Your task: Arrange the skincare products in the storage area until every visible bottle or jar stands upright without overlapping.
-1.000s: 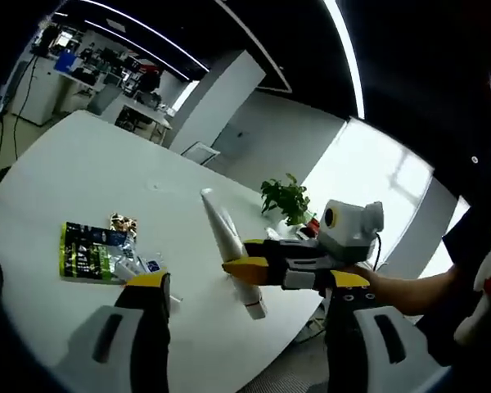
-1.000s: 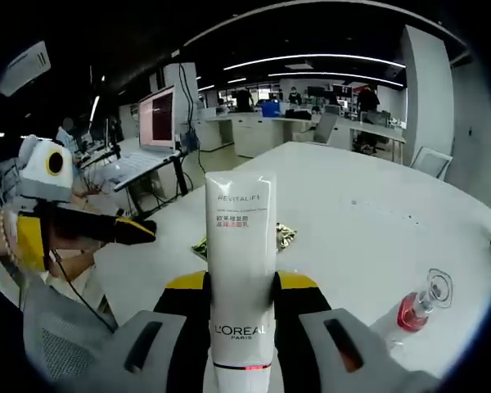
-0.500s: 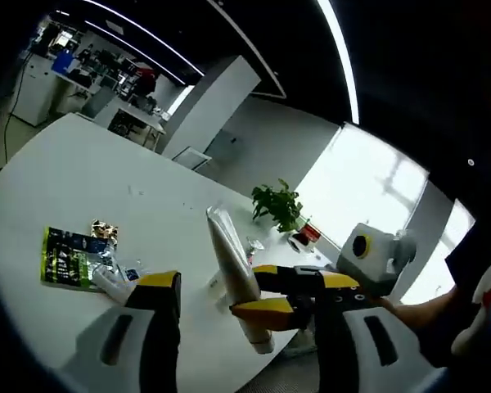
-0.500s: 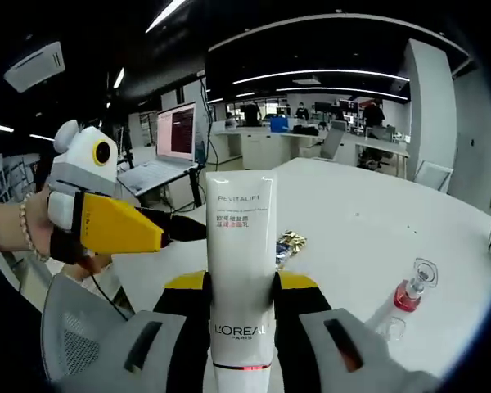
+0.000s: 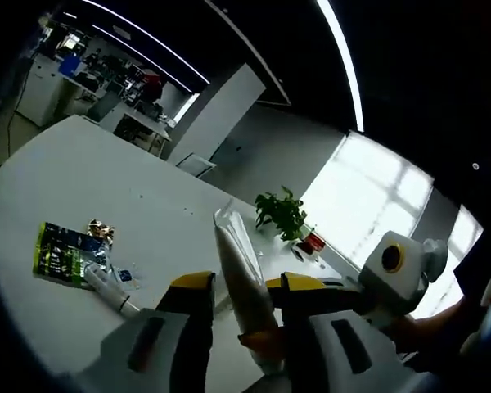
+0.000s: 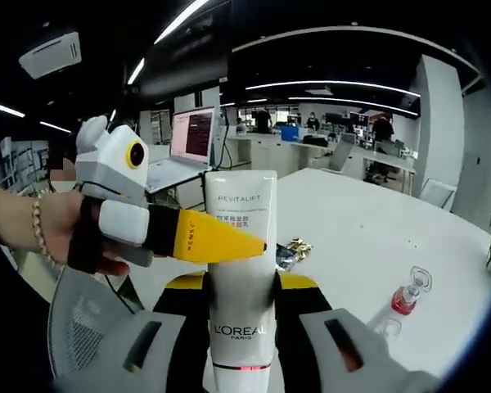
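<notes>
White L'Oreal Revitalift tube (image 6: pixel 241 282) clamped upright in right claw (image 6: pixel 241 327); left claw (image 5: pixel 244 315) open astride it, above table (image 5: pixel 82 196)

Over the last second the left gripper (image 6: pixel 229 244) swung in from the left edge of the right gripper view toward the centre, until its yellow tips overlapped the white L'Oréal tube (image 6: pixel 240 270). In the left gripper view, the tube (image 5: pixel 244 286) shifted from right of the left gripper's (image 5: pixel 247 304) own jaws to between them, and the right gripper (image 5: pixel 307 288) drew in close behind.
</notes>
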The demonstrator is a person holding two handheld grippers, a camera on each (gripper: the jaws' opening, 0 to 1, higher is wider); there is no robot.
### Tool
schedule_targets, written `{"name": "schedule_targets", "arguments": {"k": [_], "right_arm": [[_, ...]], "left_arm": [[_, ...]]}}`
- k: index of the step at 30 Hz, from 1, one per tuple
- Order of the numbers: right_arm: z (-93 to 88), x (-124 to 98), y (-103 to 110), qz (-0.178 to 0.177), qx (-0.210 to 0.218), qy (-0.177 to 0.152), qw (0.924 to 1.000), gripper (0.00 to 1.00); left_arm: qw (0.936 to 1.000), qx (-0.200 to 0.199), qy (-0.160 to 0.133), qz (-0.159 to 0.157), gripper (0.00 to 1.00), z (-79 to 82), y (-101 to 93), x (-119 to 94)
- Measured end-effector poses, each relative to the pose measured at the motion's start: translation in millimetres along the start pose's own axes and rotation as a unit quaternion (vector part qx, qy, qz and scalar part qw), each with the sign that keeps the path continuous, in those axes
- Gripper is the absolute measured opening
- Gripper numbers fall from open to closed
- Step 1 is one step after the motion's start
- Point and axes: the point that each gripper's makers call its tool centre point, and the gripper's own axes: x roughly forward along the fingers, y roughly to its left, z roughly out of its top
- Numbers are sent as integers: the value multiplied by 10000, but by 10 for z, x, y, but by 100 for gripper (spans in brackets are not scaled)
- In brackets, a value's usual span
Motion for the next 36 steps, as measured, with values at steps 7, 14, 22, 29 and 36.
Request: {"name": "schedule_targets", "arguments": {"k": [7,14,22,29,36], "right_arm": [[19,-46,26,15,-174,-6,9998,30],[19,-76,125,718,85,-196,9972,31],[213,-357,158,2343,331,-680,9692,27],[385,-579,214,2995,360,-1034,9478,23],[255,-643,291,3158,248,-882,9444,23]], "left_arm": [[10000,77,-60,16,13,6,-46,-18],[9987,255,380,-241,9,-10,-83,-73],[9795,1182,857,-1391,8,167,-492,-138],[9505,1798,1036,-2314,8,211,-949,-149],[9194,2273,1705,-2718,8,-25,-1108,-130]]}}
